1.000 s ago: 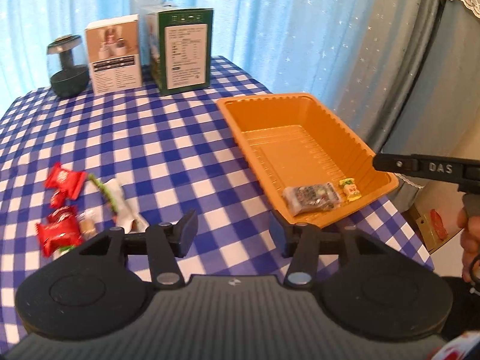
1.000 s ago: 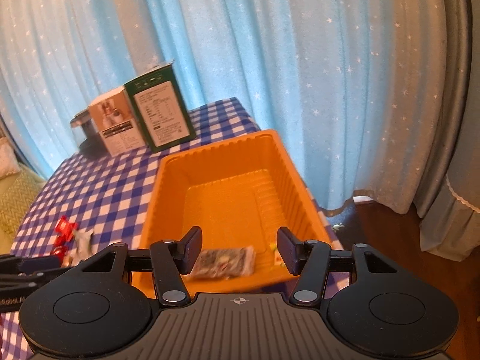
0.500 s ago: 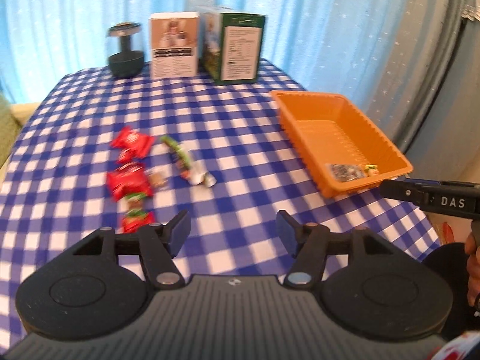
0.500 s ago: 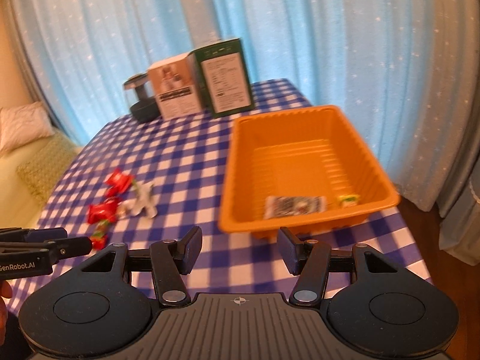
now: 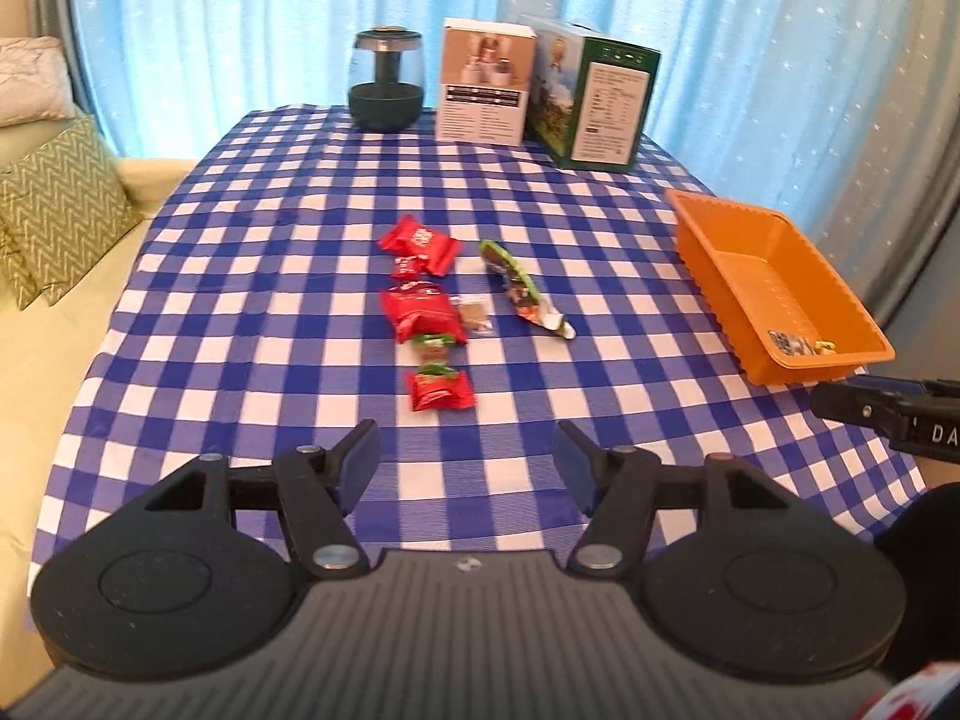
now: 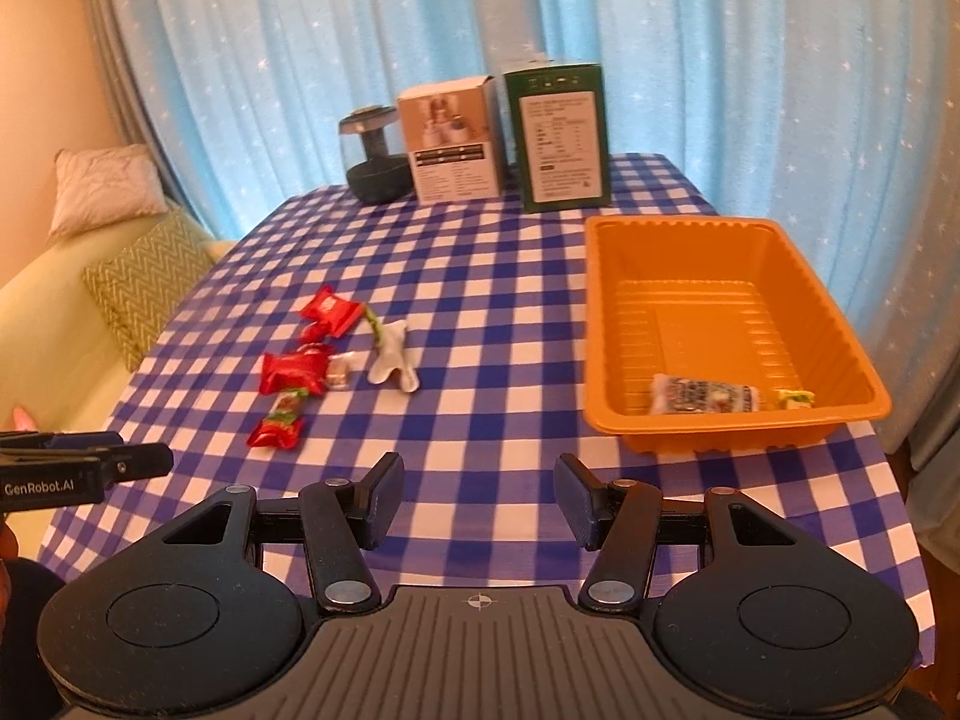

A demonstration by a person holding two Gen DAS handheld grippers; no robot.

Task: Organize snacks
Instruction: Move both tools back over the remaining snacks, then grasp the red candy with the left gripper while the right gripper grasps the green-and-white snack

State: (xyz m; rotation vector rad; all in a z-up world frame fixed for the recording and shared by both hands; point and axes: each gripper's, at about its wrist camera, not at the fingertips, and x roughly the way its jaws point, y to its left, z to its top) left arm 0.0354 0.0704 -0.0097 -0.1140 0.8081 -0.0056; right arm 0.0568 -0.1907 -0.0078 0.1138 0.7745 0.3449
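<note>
Both the left gripper (image 5: 467, 455) and the right gripper (image 6: 478, 497) hover over the near edge of the checkered counter (image 5: 288, 252), fingers spread apart and holding nothing. A cluster of snacks (image 5: 429, 312) lies mid-counter, well apart from the orange tray (image 6: 735, 447) at the right edge, which holds two wrapped pieces (image 6: 705, 394) in its near end.

pale blue curtains (image 6: 372, 48) dotted with white stars, backlit by daylight across the whole back. grey drape (image 5: 900, 180) at the right edge. desk under a blue-and-white checked cloth (image 5: 288, 276). at left, a pale yellow-green sofa (image 6: 54, 312) with a chevron cushion (image 5: 54, 204) and a white pillow (image 6: 108, 186).
</note>
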